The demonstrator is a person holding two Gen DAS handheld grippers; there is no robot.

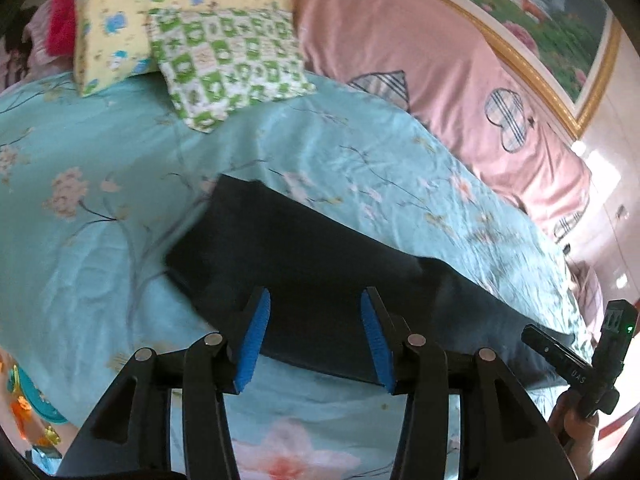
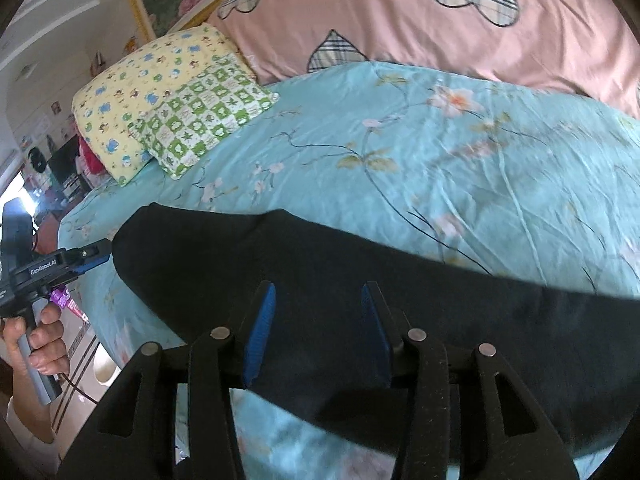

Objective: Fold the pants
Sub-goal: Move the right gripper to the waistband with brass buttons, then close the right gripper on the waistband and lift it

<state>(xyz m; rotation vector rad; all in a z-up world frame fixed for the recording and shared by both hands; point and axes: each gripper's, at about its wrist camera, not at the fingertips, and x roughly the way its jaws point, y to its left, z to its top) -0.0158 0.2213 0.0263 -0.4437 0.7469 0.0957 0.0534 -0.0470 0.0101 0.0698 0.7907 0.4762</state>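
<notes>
While the dark pants (image 1: 304,276) lay flat across the bed (image 1: 88,216), stretching from 10 to 4 o'clock in the left view, the left tool (image 1: 315,340) hung over their near edge, jaws spread wide and holding nothing. The right tool (image 2: 316,332) hovered likewise over the pants, wide open and empty. Two pillows (image 2: 168,108) sat at 10 o'clock there, with no containers visible.

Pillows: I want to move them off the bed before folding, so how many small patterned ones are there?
2. The yellow cartoon-print pillow lies at the bed's far corner; the green checked pillow rests overlapping its front edge. More could be hidden outside both views.
</notes>
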